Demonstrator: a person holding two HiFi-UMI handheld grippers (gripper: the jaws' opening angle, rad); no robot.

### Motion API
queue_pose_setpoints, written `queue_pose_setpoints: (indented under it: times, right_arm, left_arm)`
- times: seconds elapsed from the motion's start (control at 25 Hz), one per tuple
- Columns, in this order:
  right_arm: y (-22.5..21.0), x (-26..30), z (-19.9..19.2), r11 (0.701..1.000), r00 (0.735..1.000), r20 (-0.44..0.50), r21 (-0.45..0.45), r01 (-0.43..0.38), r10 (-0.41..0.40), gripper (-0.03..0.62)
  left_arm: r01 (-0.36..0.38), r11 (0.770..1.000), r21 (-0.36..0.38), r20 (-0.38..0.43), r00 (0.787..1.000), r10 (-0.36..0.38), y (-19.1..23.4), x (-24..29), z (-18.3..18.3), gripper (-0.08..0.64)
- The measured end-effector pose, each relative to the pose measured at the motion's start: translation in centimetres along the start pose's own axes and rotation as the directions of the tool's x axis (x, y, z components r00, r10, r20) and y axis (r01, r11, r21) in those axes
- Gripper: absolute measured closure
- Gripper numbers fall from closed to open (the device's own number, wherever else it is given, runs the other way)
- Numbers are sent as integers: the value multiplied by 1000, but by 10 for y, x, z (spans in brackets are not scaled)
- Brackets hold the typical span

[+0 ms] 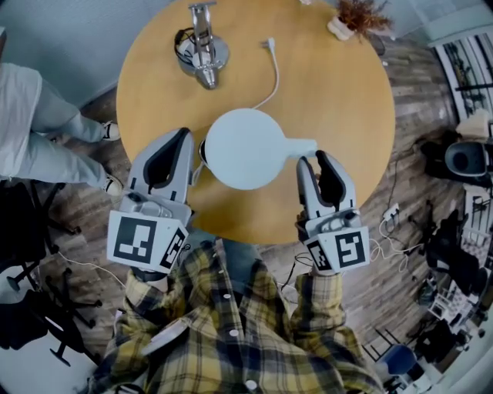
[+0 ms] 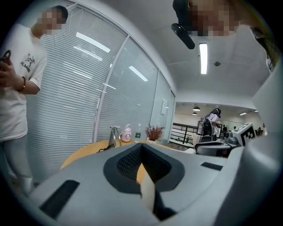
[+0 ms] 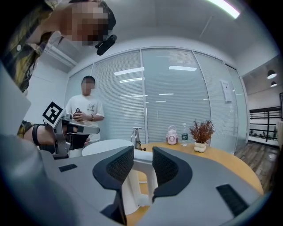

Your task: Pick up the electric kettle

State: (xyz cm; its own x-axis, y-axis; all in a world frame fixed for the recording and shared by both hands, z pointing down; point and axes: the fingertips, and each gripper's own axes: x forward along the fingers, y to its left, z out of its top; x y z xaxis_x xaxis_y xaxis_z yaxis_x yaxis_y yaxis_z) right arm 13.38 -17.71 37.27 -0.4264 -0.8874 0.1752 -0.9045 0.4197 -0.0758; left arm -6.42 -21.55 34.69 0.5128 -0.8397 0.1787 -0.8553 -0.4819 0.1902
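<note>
The white electric kettle [image 1: 246,146] stands on the round wooden table [image 1: 347,100], seen from above, with its handle [image 1: 302,146] pointing right. My right gripper [image 1: 317,158] is open, with the white handle [image 3: 141,176] between its jaws and a small gap at the pads. The kettle's pale lid [image 3: 106,145] shows to the left of those jaws. My left gripper [image 1: 187,137] sits just left of the kettle body and is shut. In the left gripper view [image 2: 141,148] only a thin pale strip shows in the slit below the tips.
At the table's far side a metal stand [image 1: 202,50] rests with a black cable beside it. A white cord with a plug [image 1: 271,69] runs toward the kettle. A potted plant [image 1: 358,15] sits at the far edge. A person in white [image 1: 31,123] stands left.
</note>
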Motion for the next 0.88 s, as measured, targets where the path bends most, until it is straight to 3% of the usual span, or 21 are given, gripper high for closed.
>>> queue_pose_setpoints:
  times: [0.32,0.88]
  right_arm:
    - [-12,-5,-29,999,998,-50,-7,32,-32,383]
    - [-20,16,-80,998,995,-94,35,45,-41,371]
  left_arm:
    - [-25,1000,-9,-37,999,24,11,3,-23,557]
    - [-35,999,-20,-78,996,33,20,10,-59,557]
